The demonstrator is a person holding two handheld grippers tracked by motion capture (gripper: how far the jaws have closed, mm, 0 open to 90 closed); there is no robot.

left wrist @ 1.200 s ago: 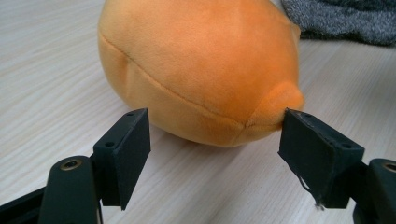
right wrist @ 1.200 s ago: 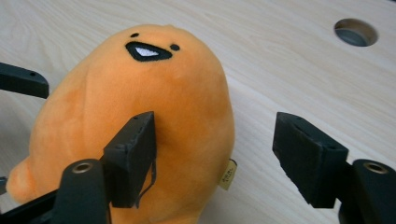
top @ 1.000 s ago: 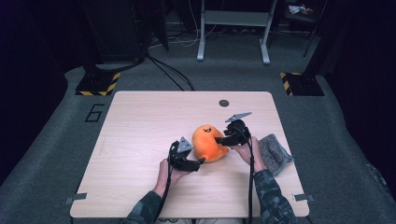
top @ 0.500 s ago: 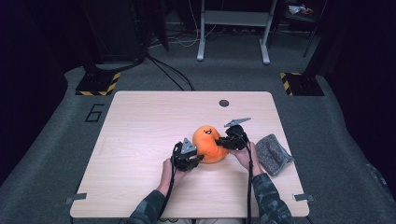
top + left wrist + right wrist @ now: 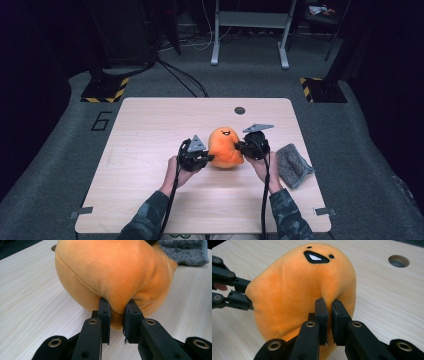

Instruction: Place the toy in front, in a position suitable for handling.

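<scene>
An orange plush toy (image 5: 226, 146) with a stitched black face sits near the middle of the wooden table (image 5: 150, 150), held from both sides. My left gripper (image 5: 206, 158) pinches a fold of the plush toy (image 5: 112, 277) low on its left side, the jaws nearly together around the fabric. On the toy's right side my right gripper (image 5: 241, 147) is shut on another fold of the plush toy (image 5: 294, 295). My left gripper (image 5: 249, 295) also shows in the right gripper view, biting the toy's far side.
A grey knitted cloth (image 5: 294, 165) lies on the table right of my right hand, and the same grey cloth (image 5: 185, 251) shows behind the toy. A round cable hole (image 5: 240, 110) sits near the table's far edge. Stands and cables occupy the floor beyond.
The plush toy has come up from lying tilted to more upright, its face now turned toward the far side. Both grippers have closed in on its sides and moved slightly with it.
</scene>
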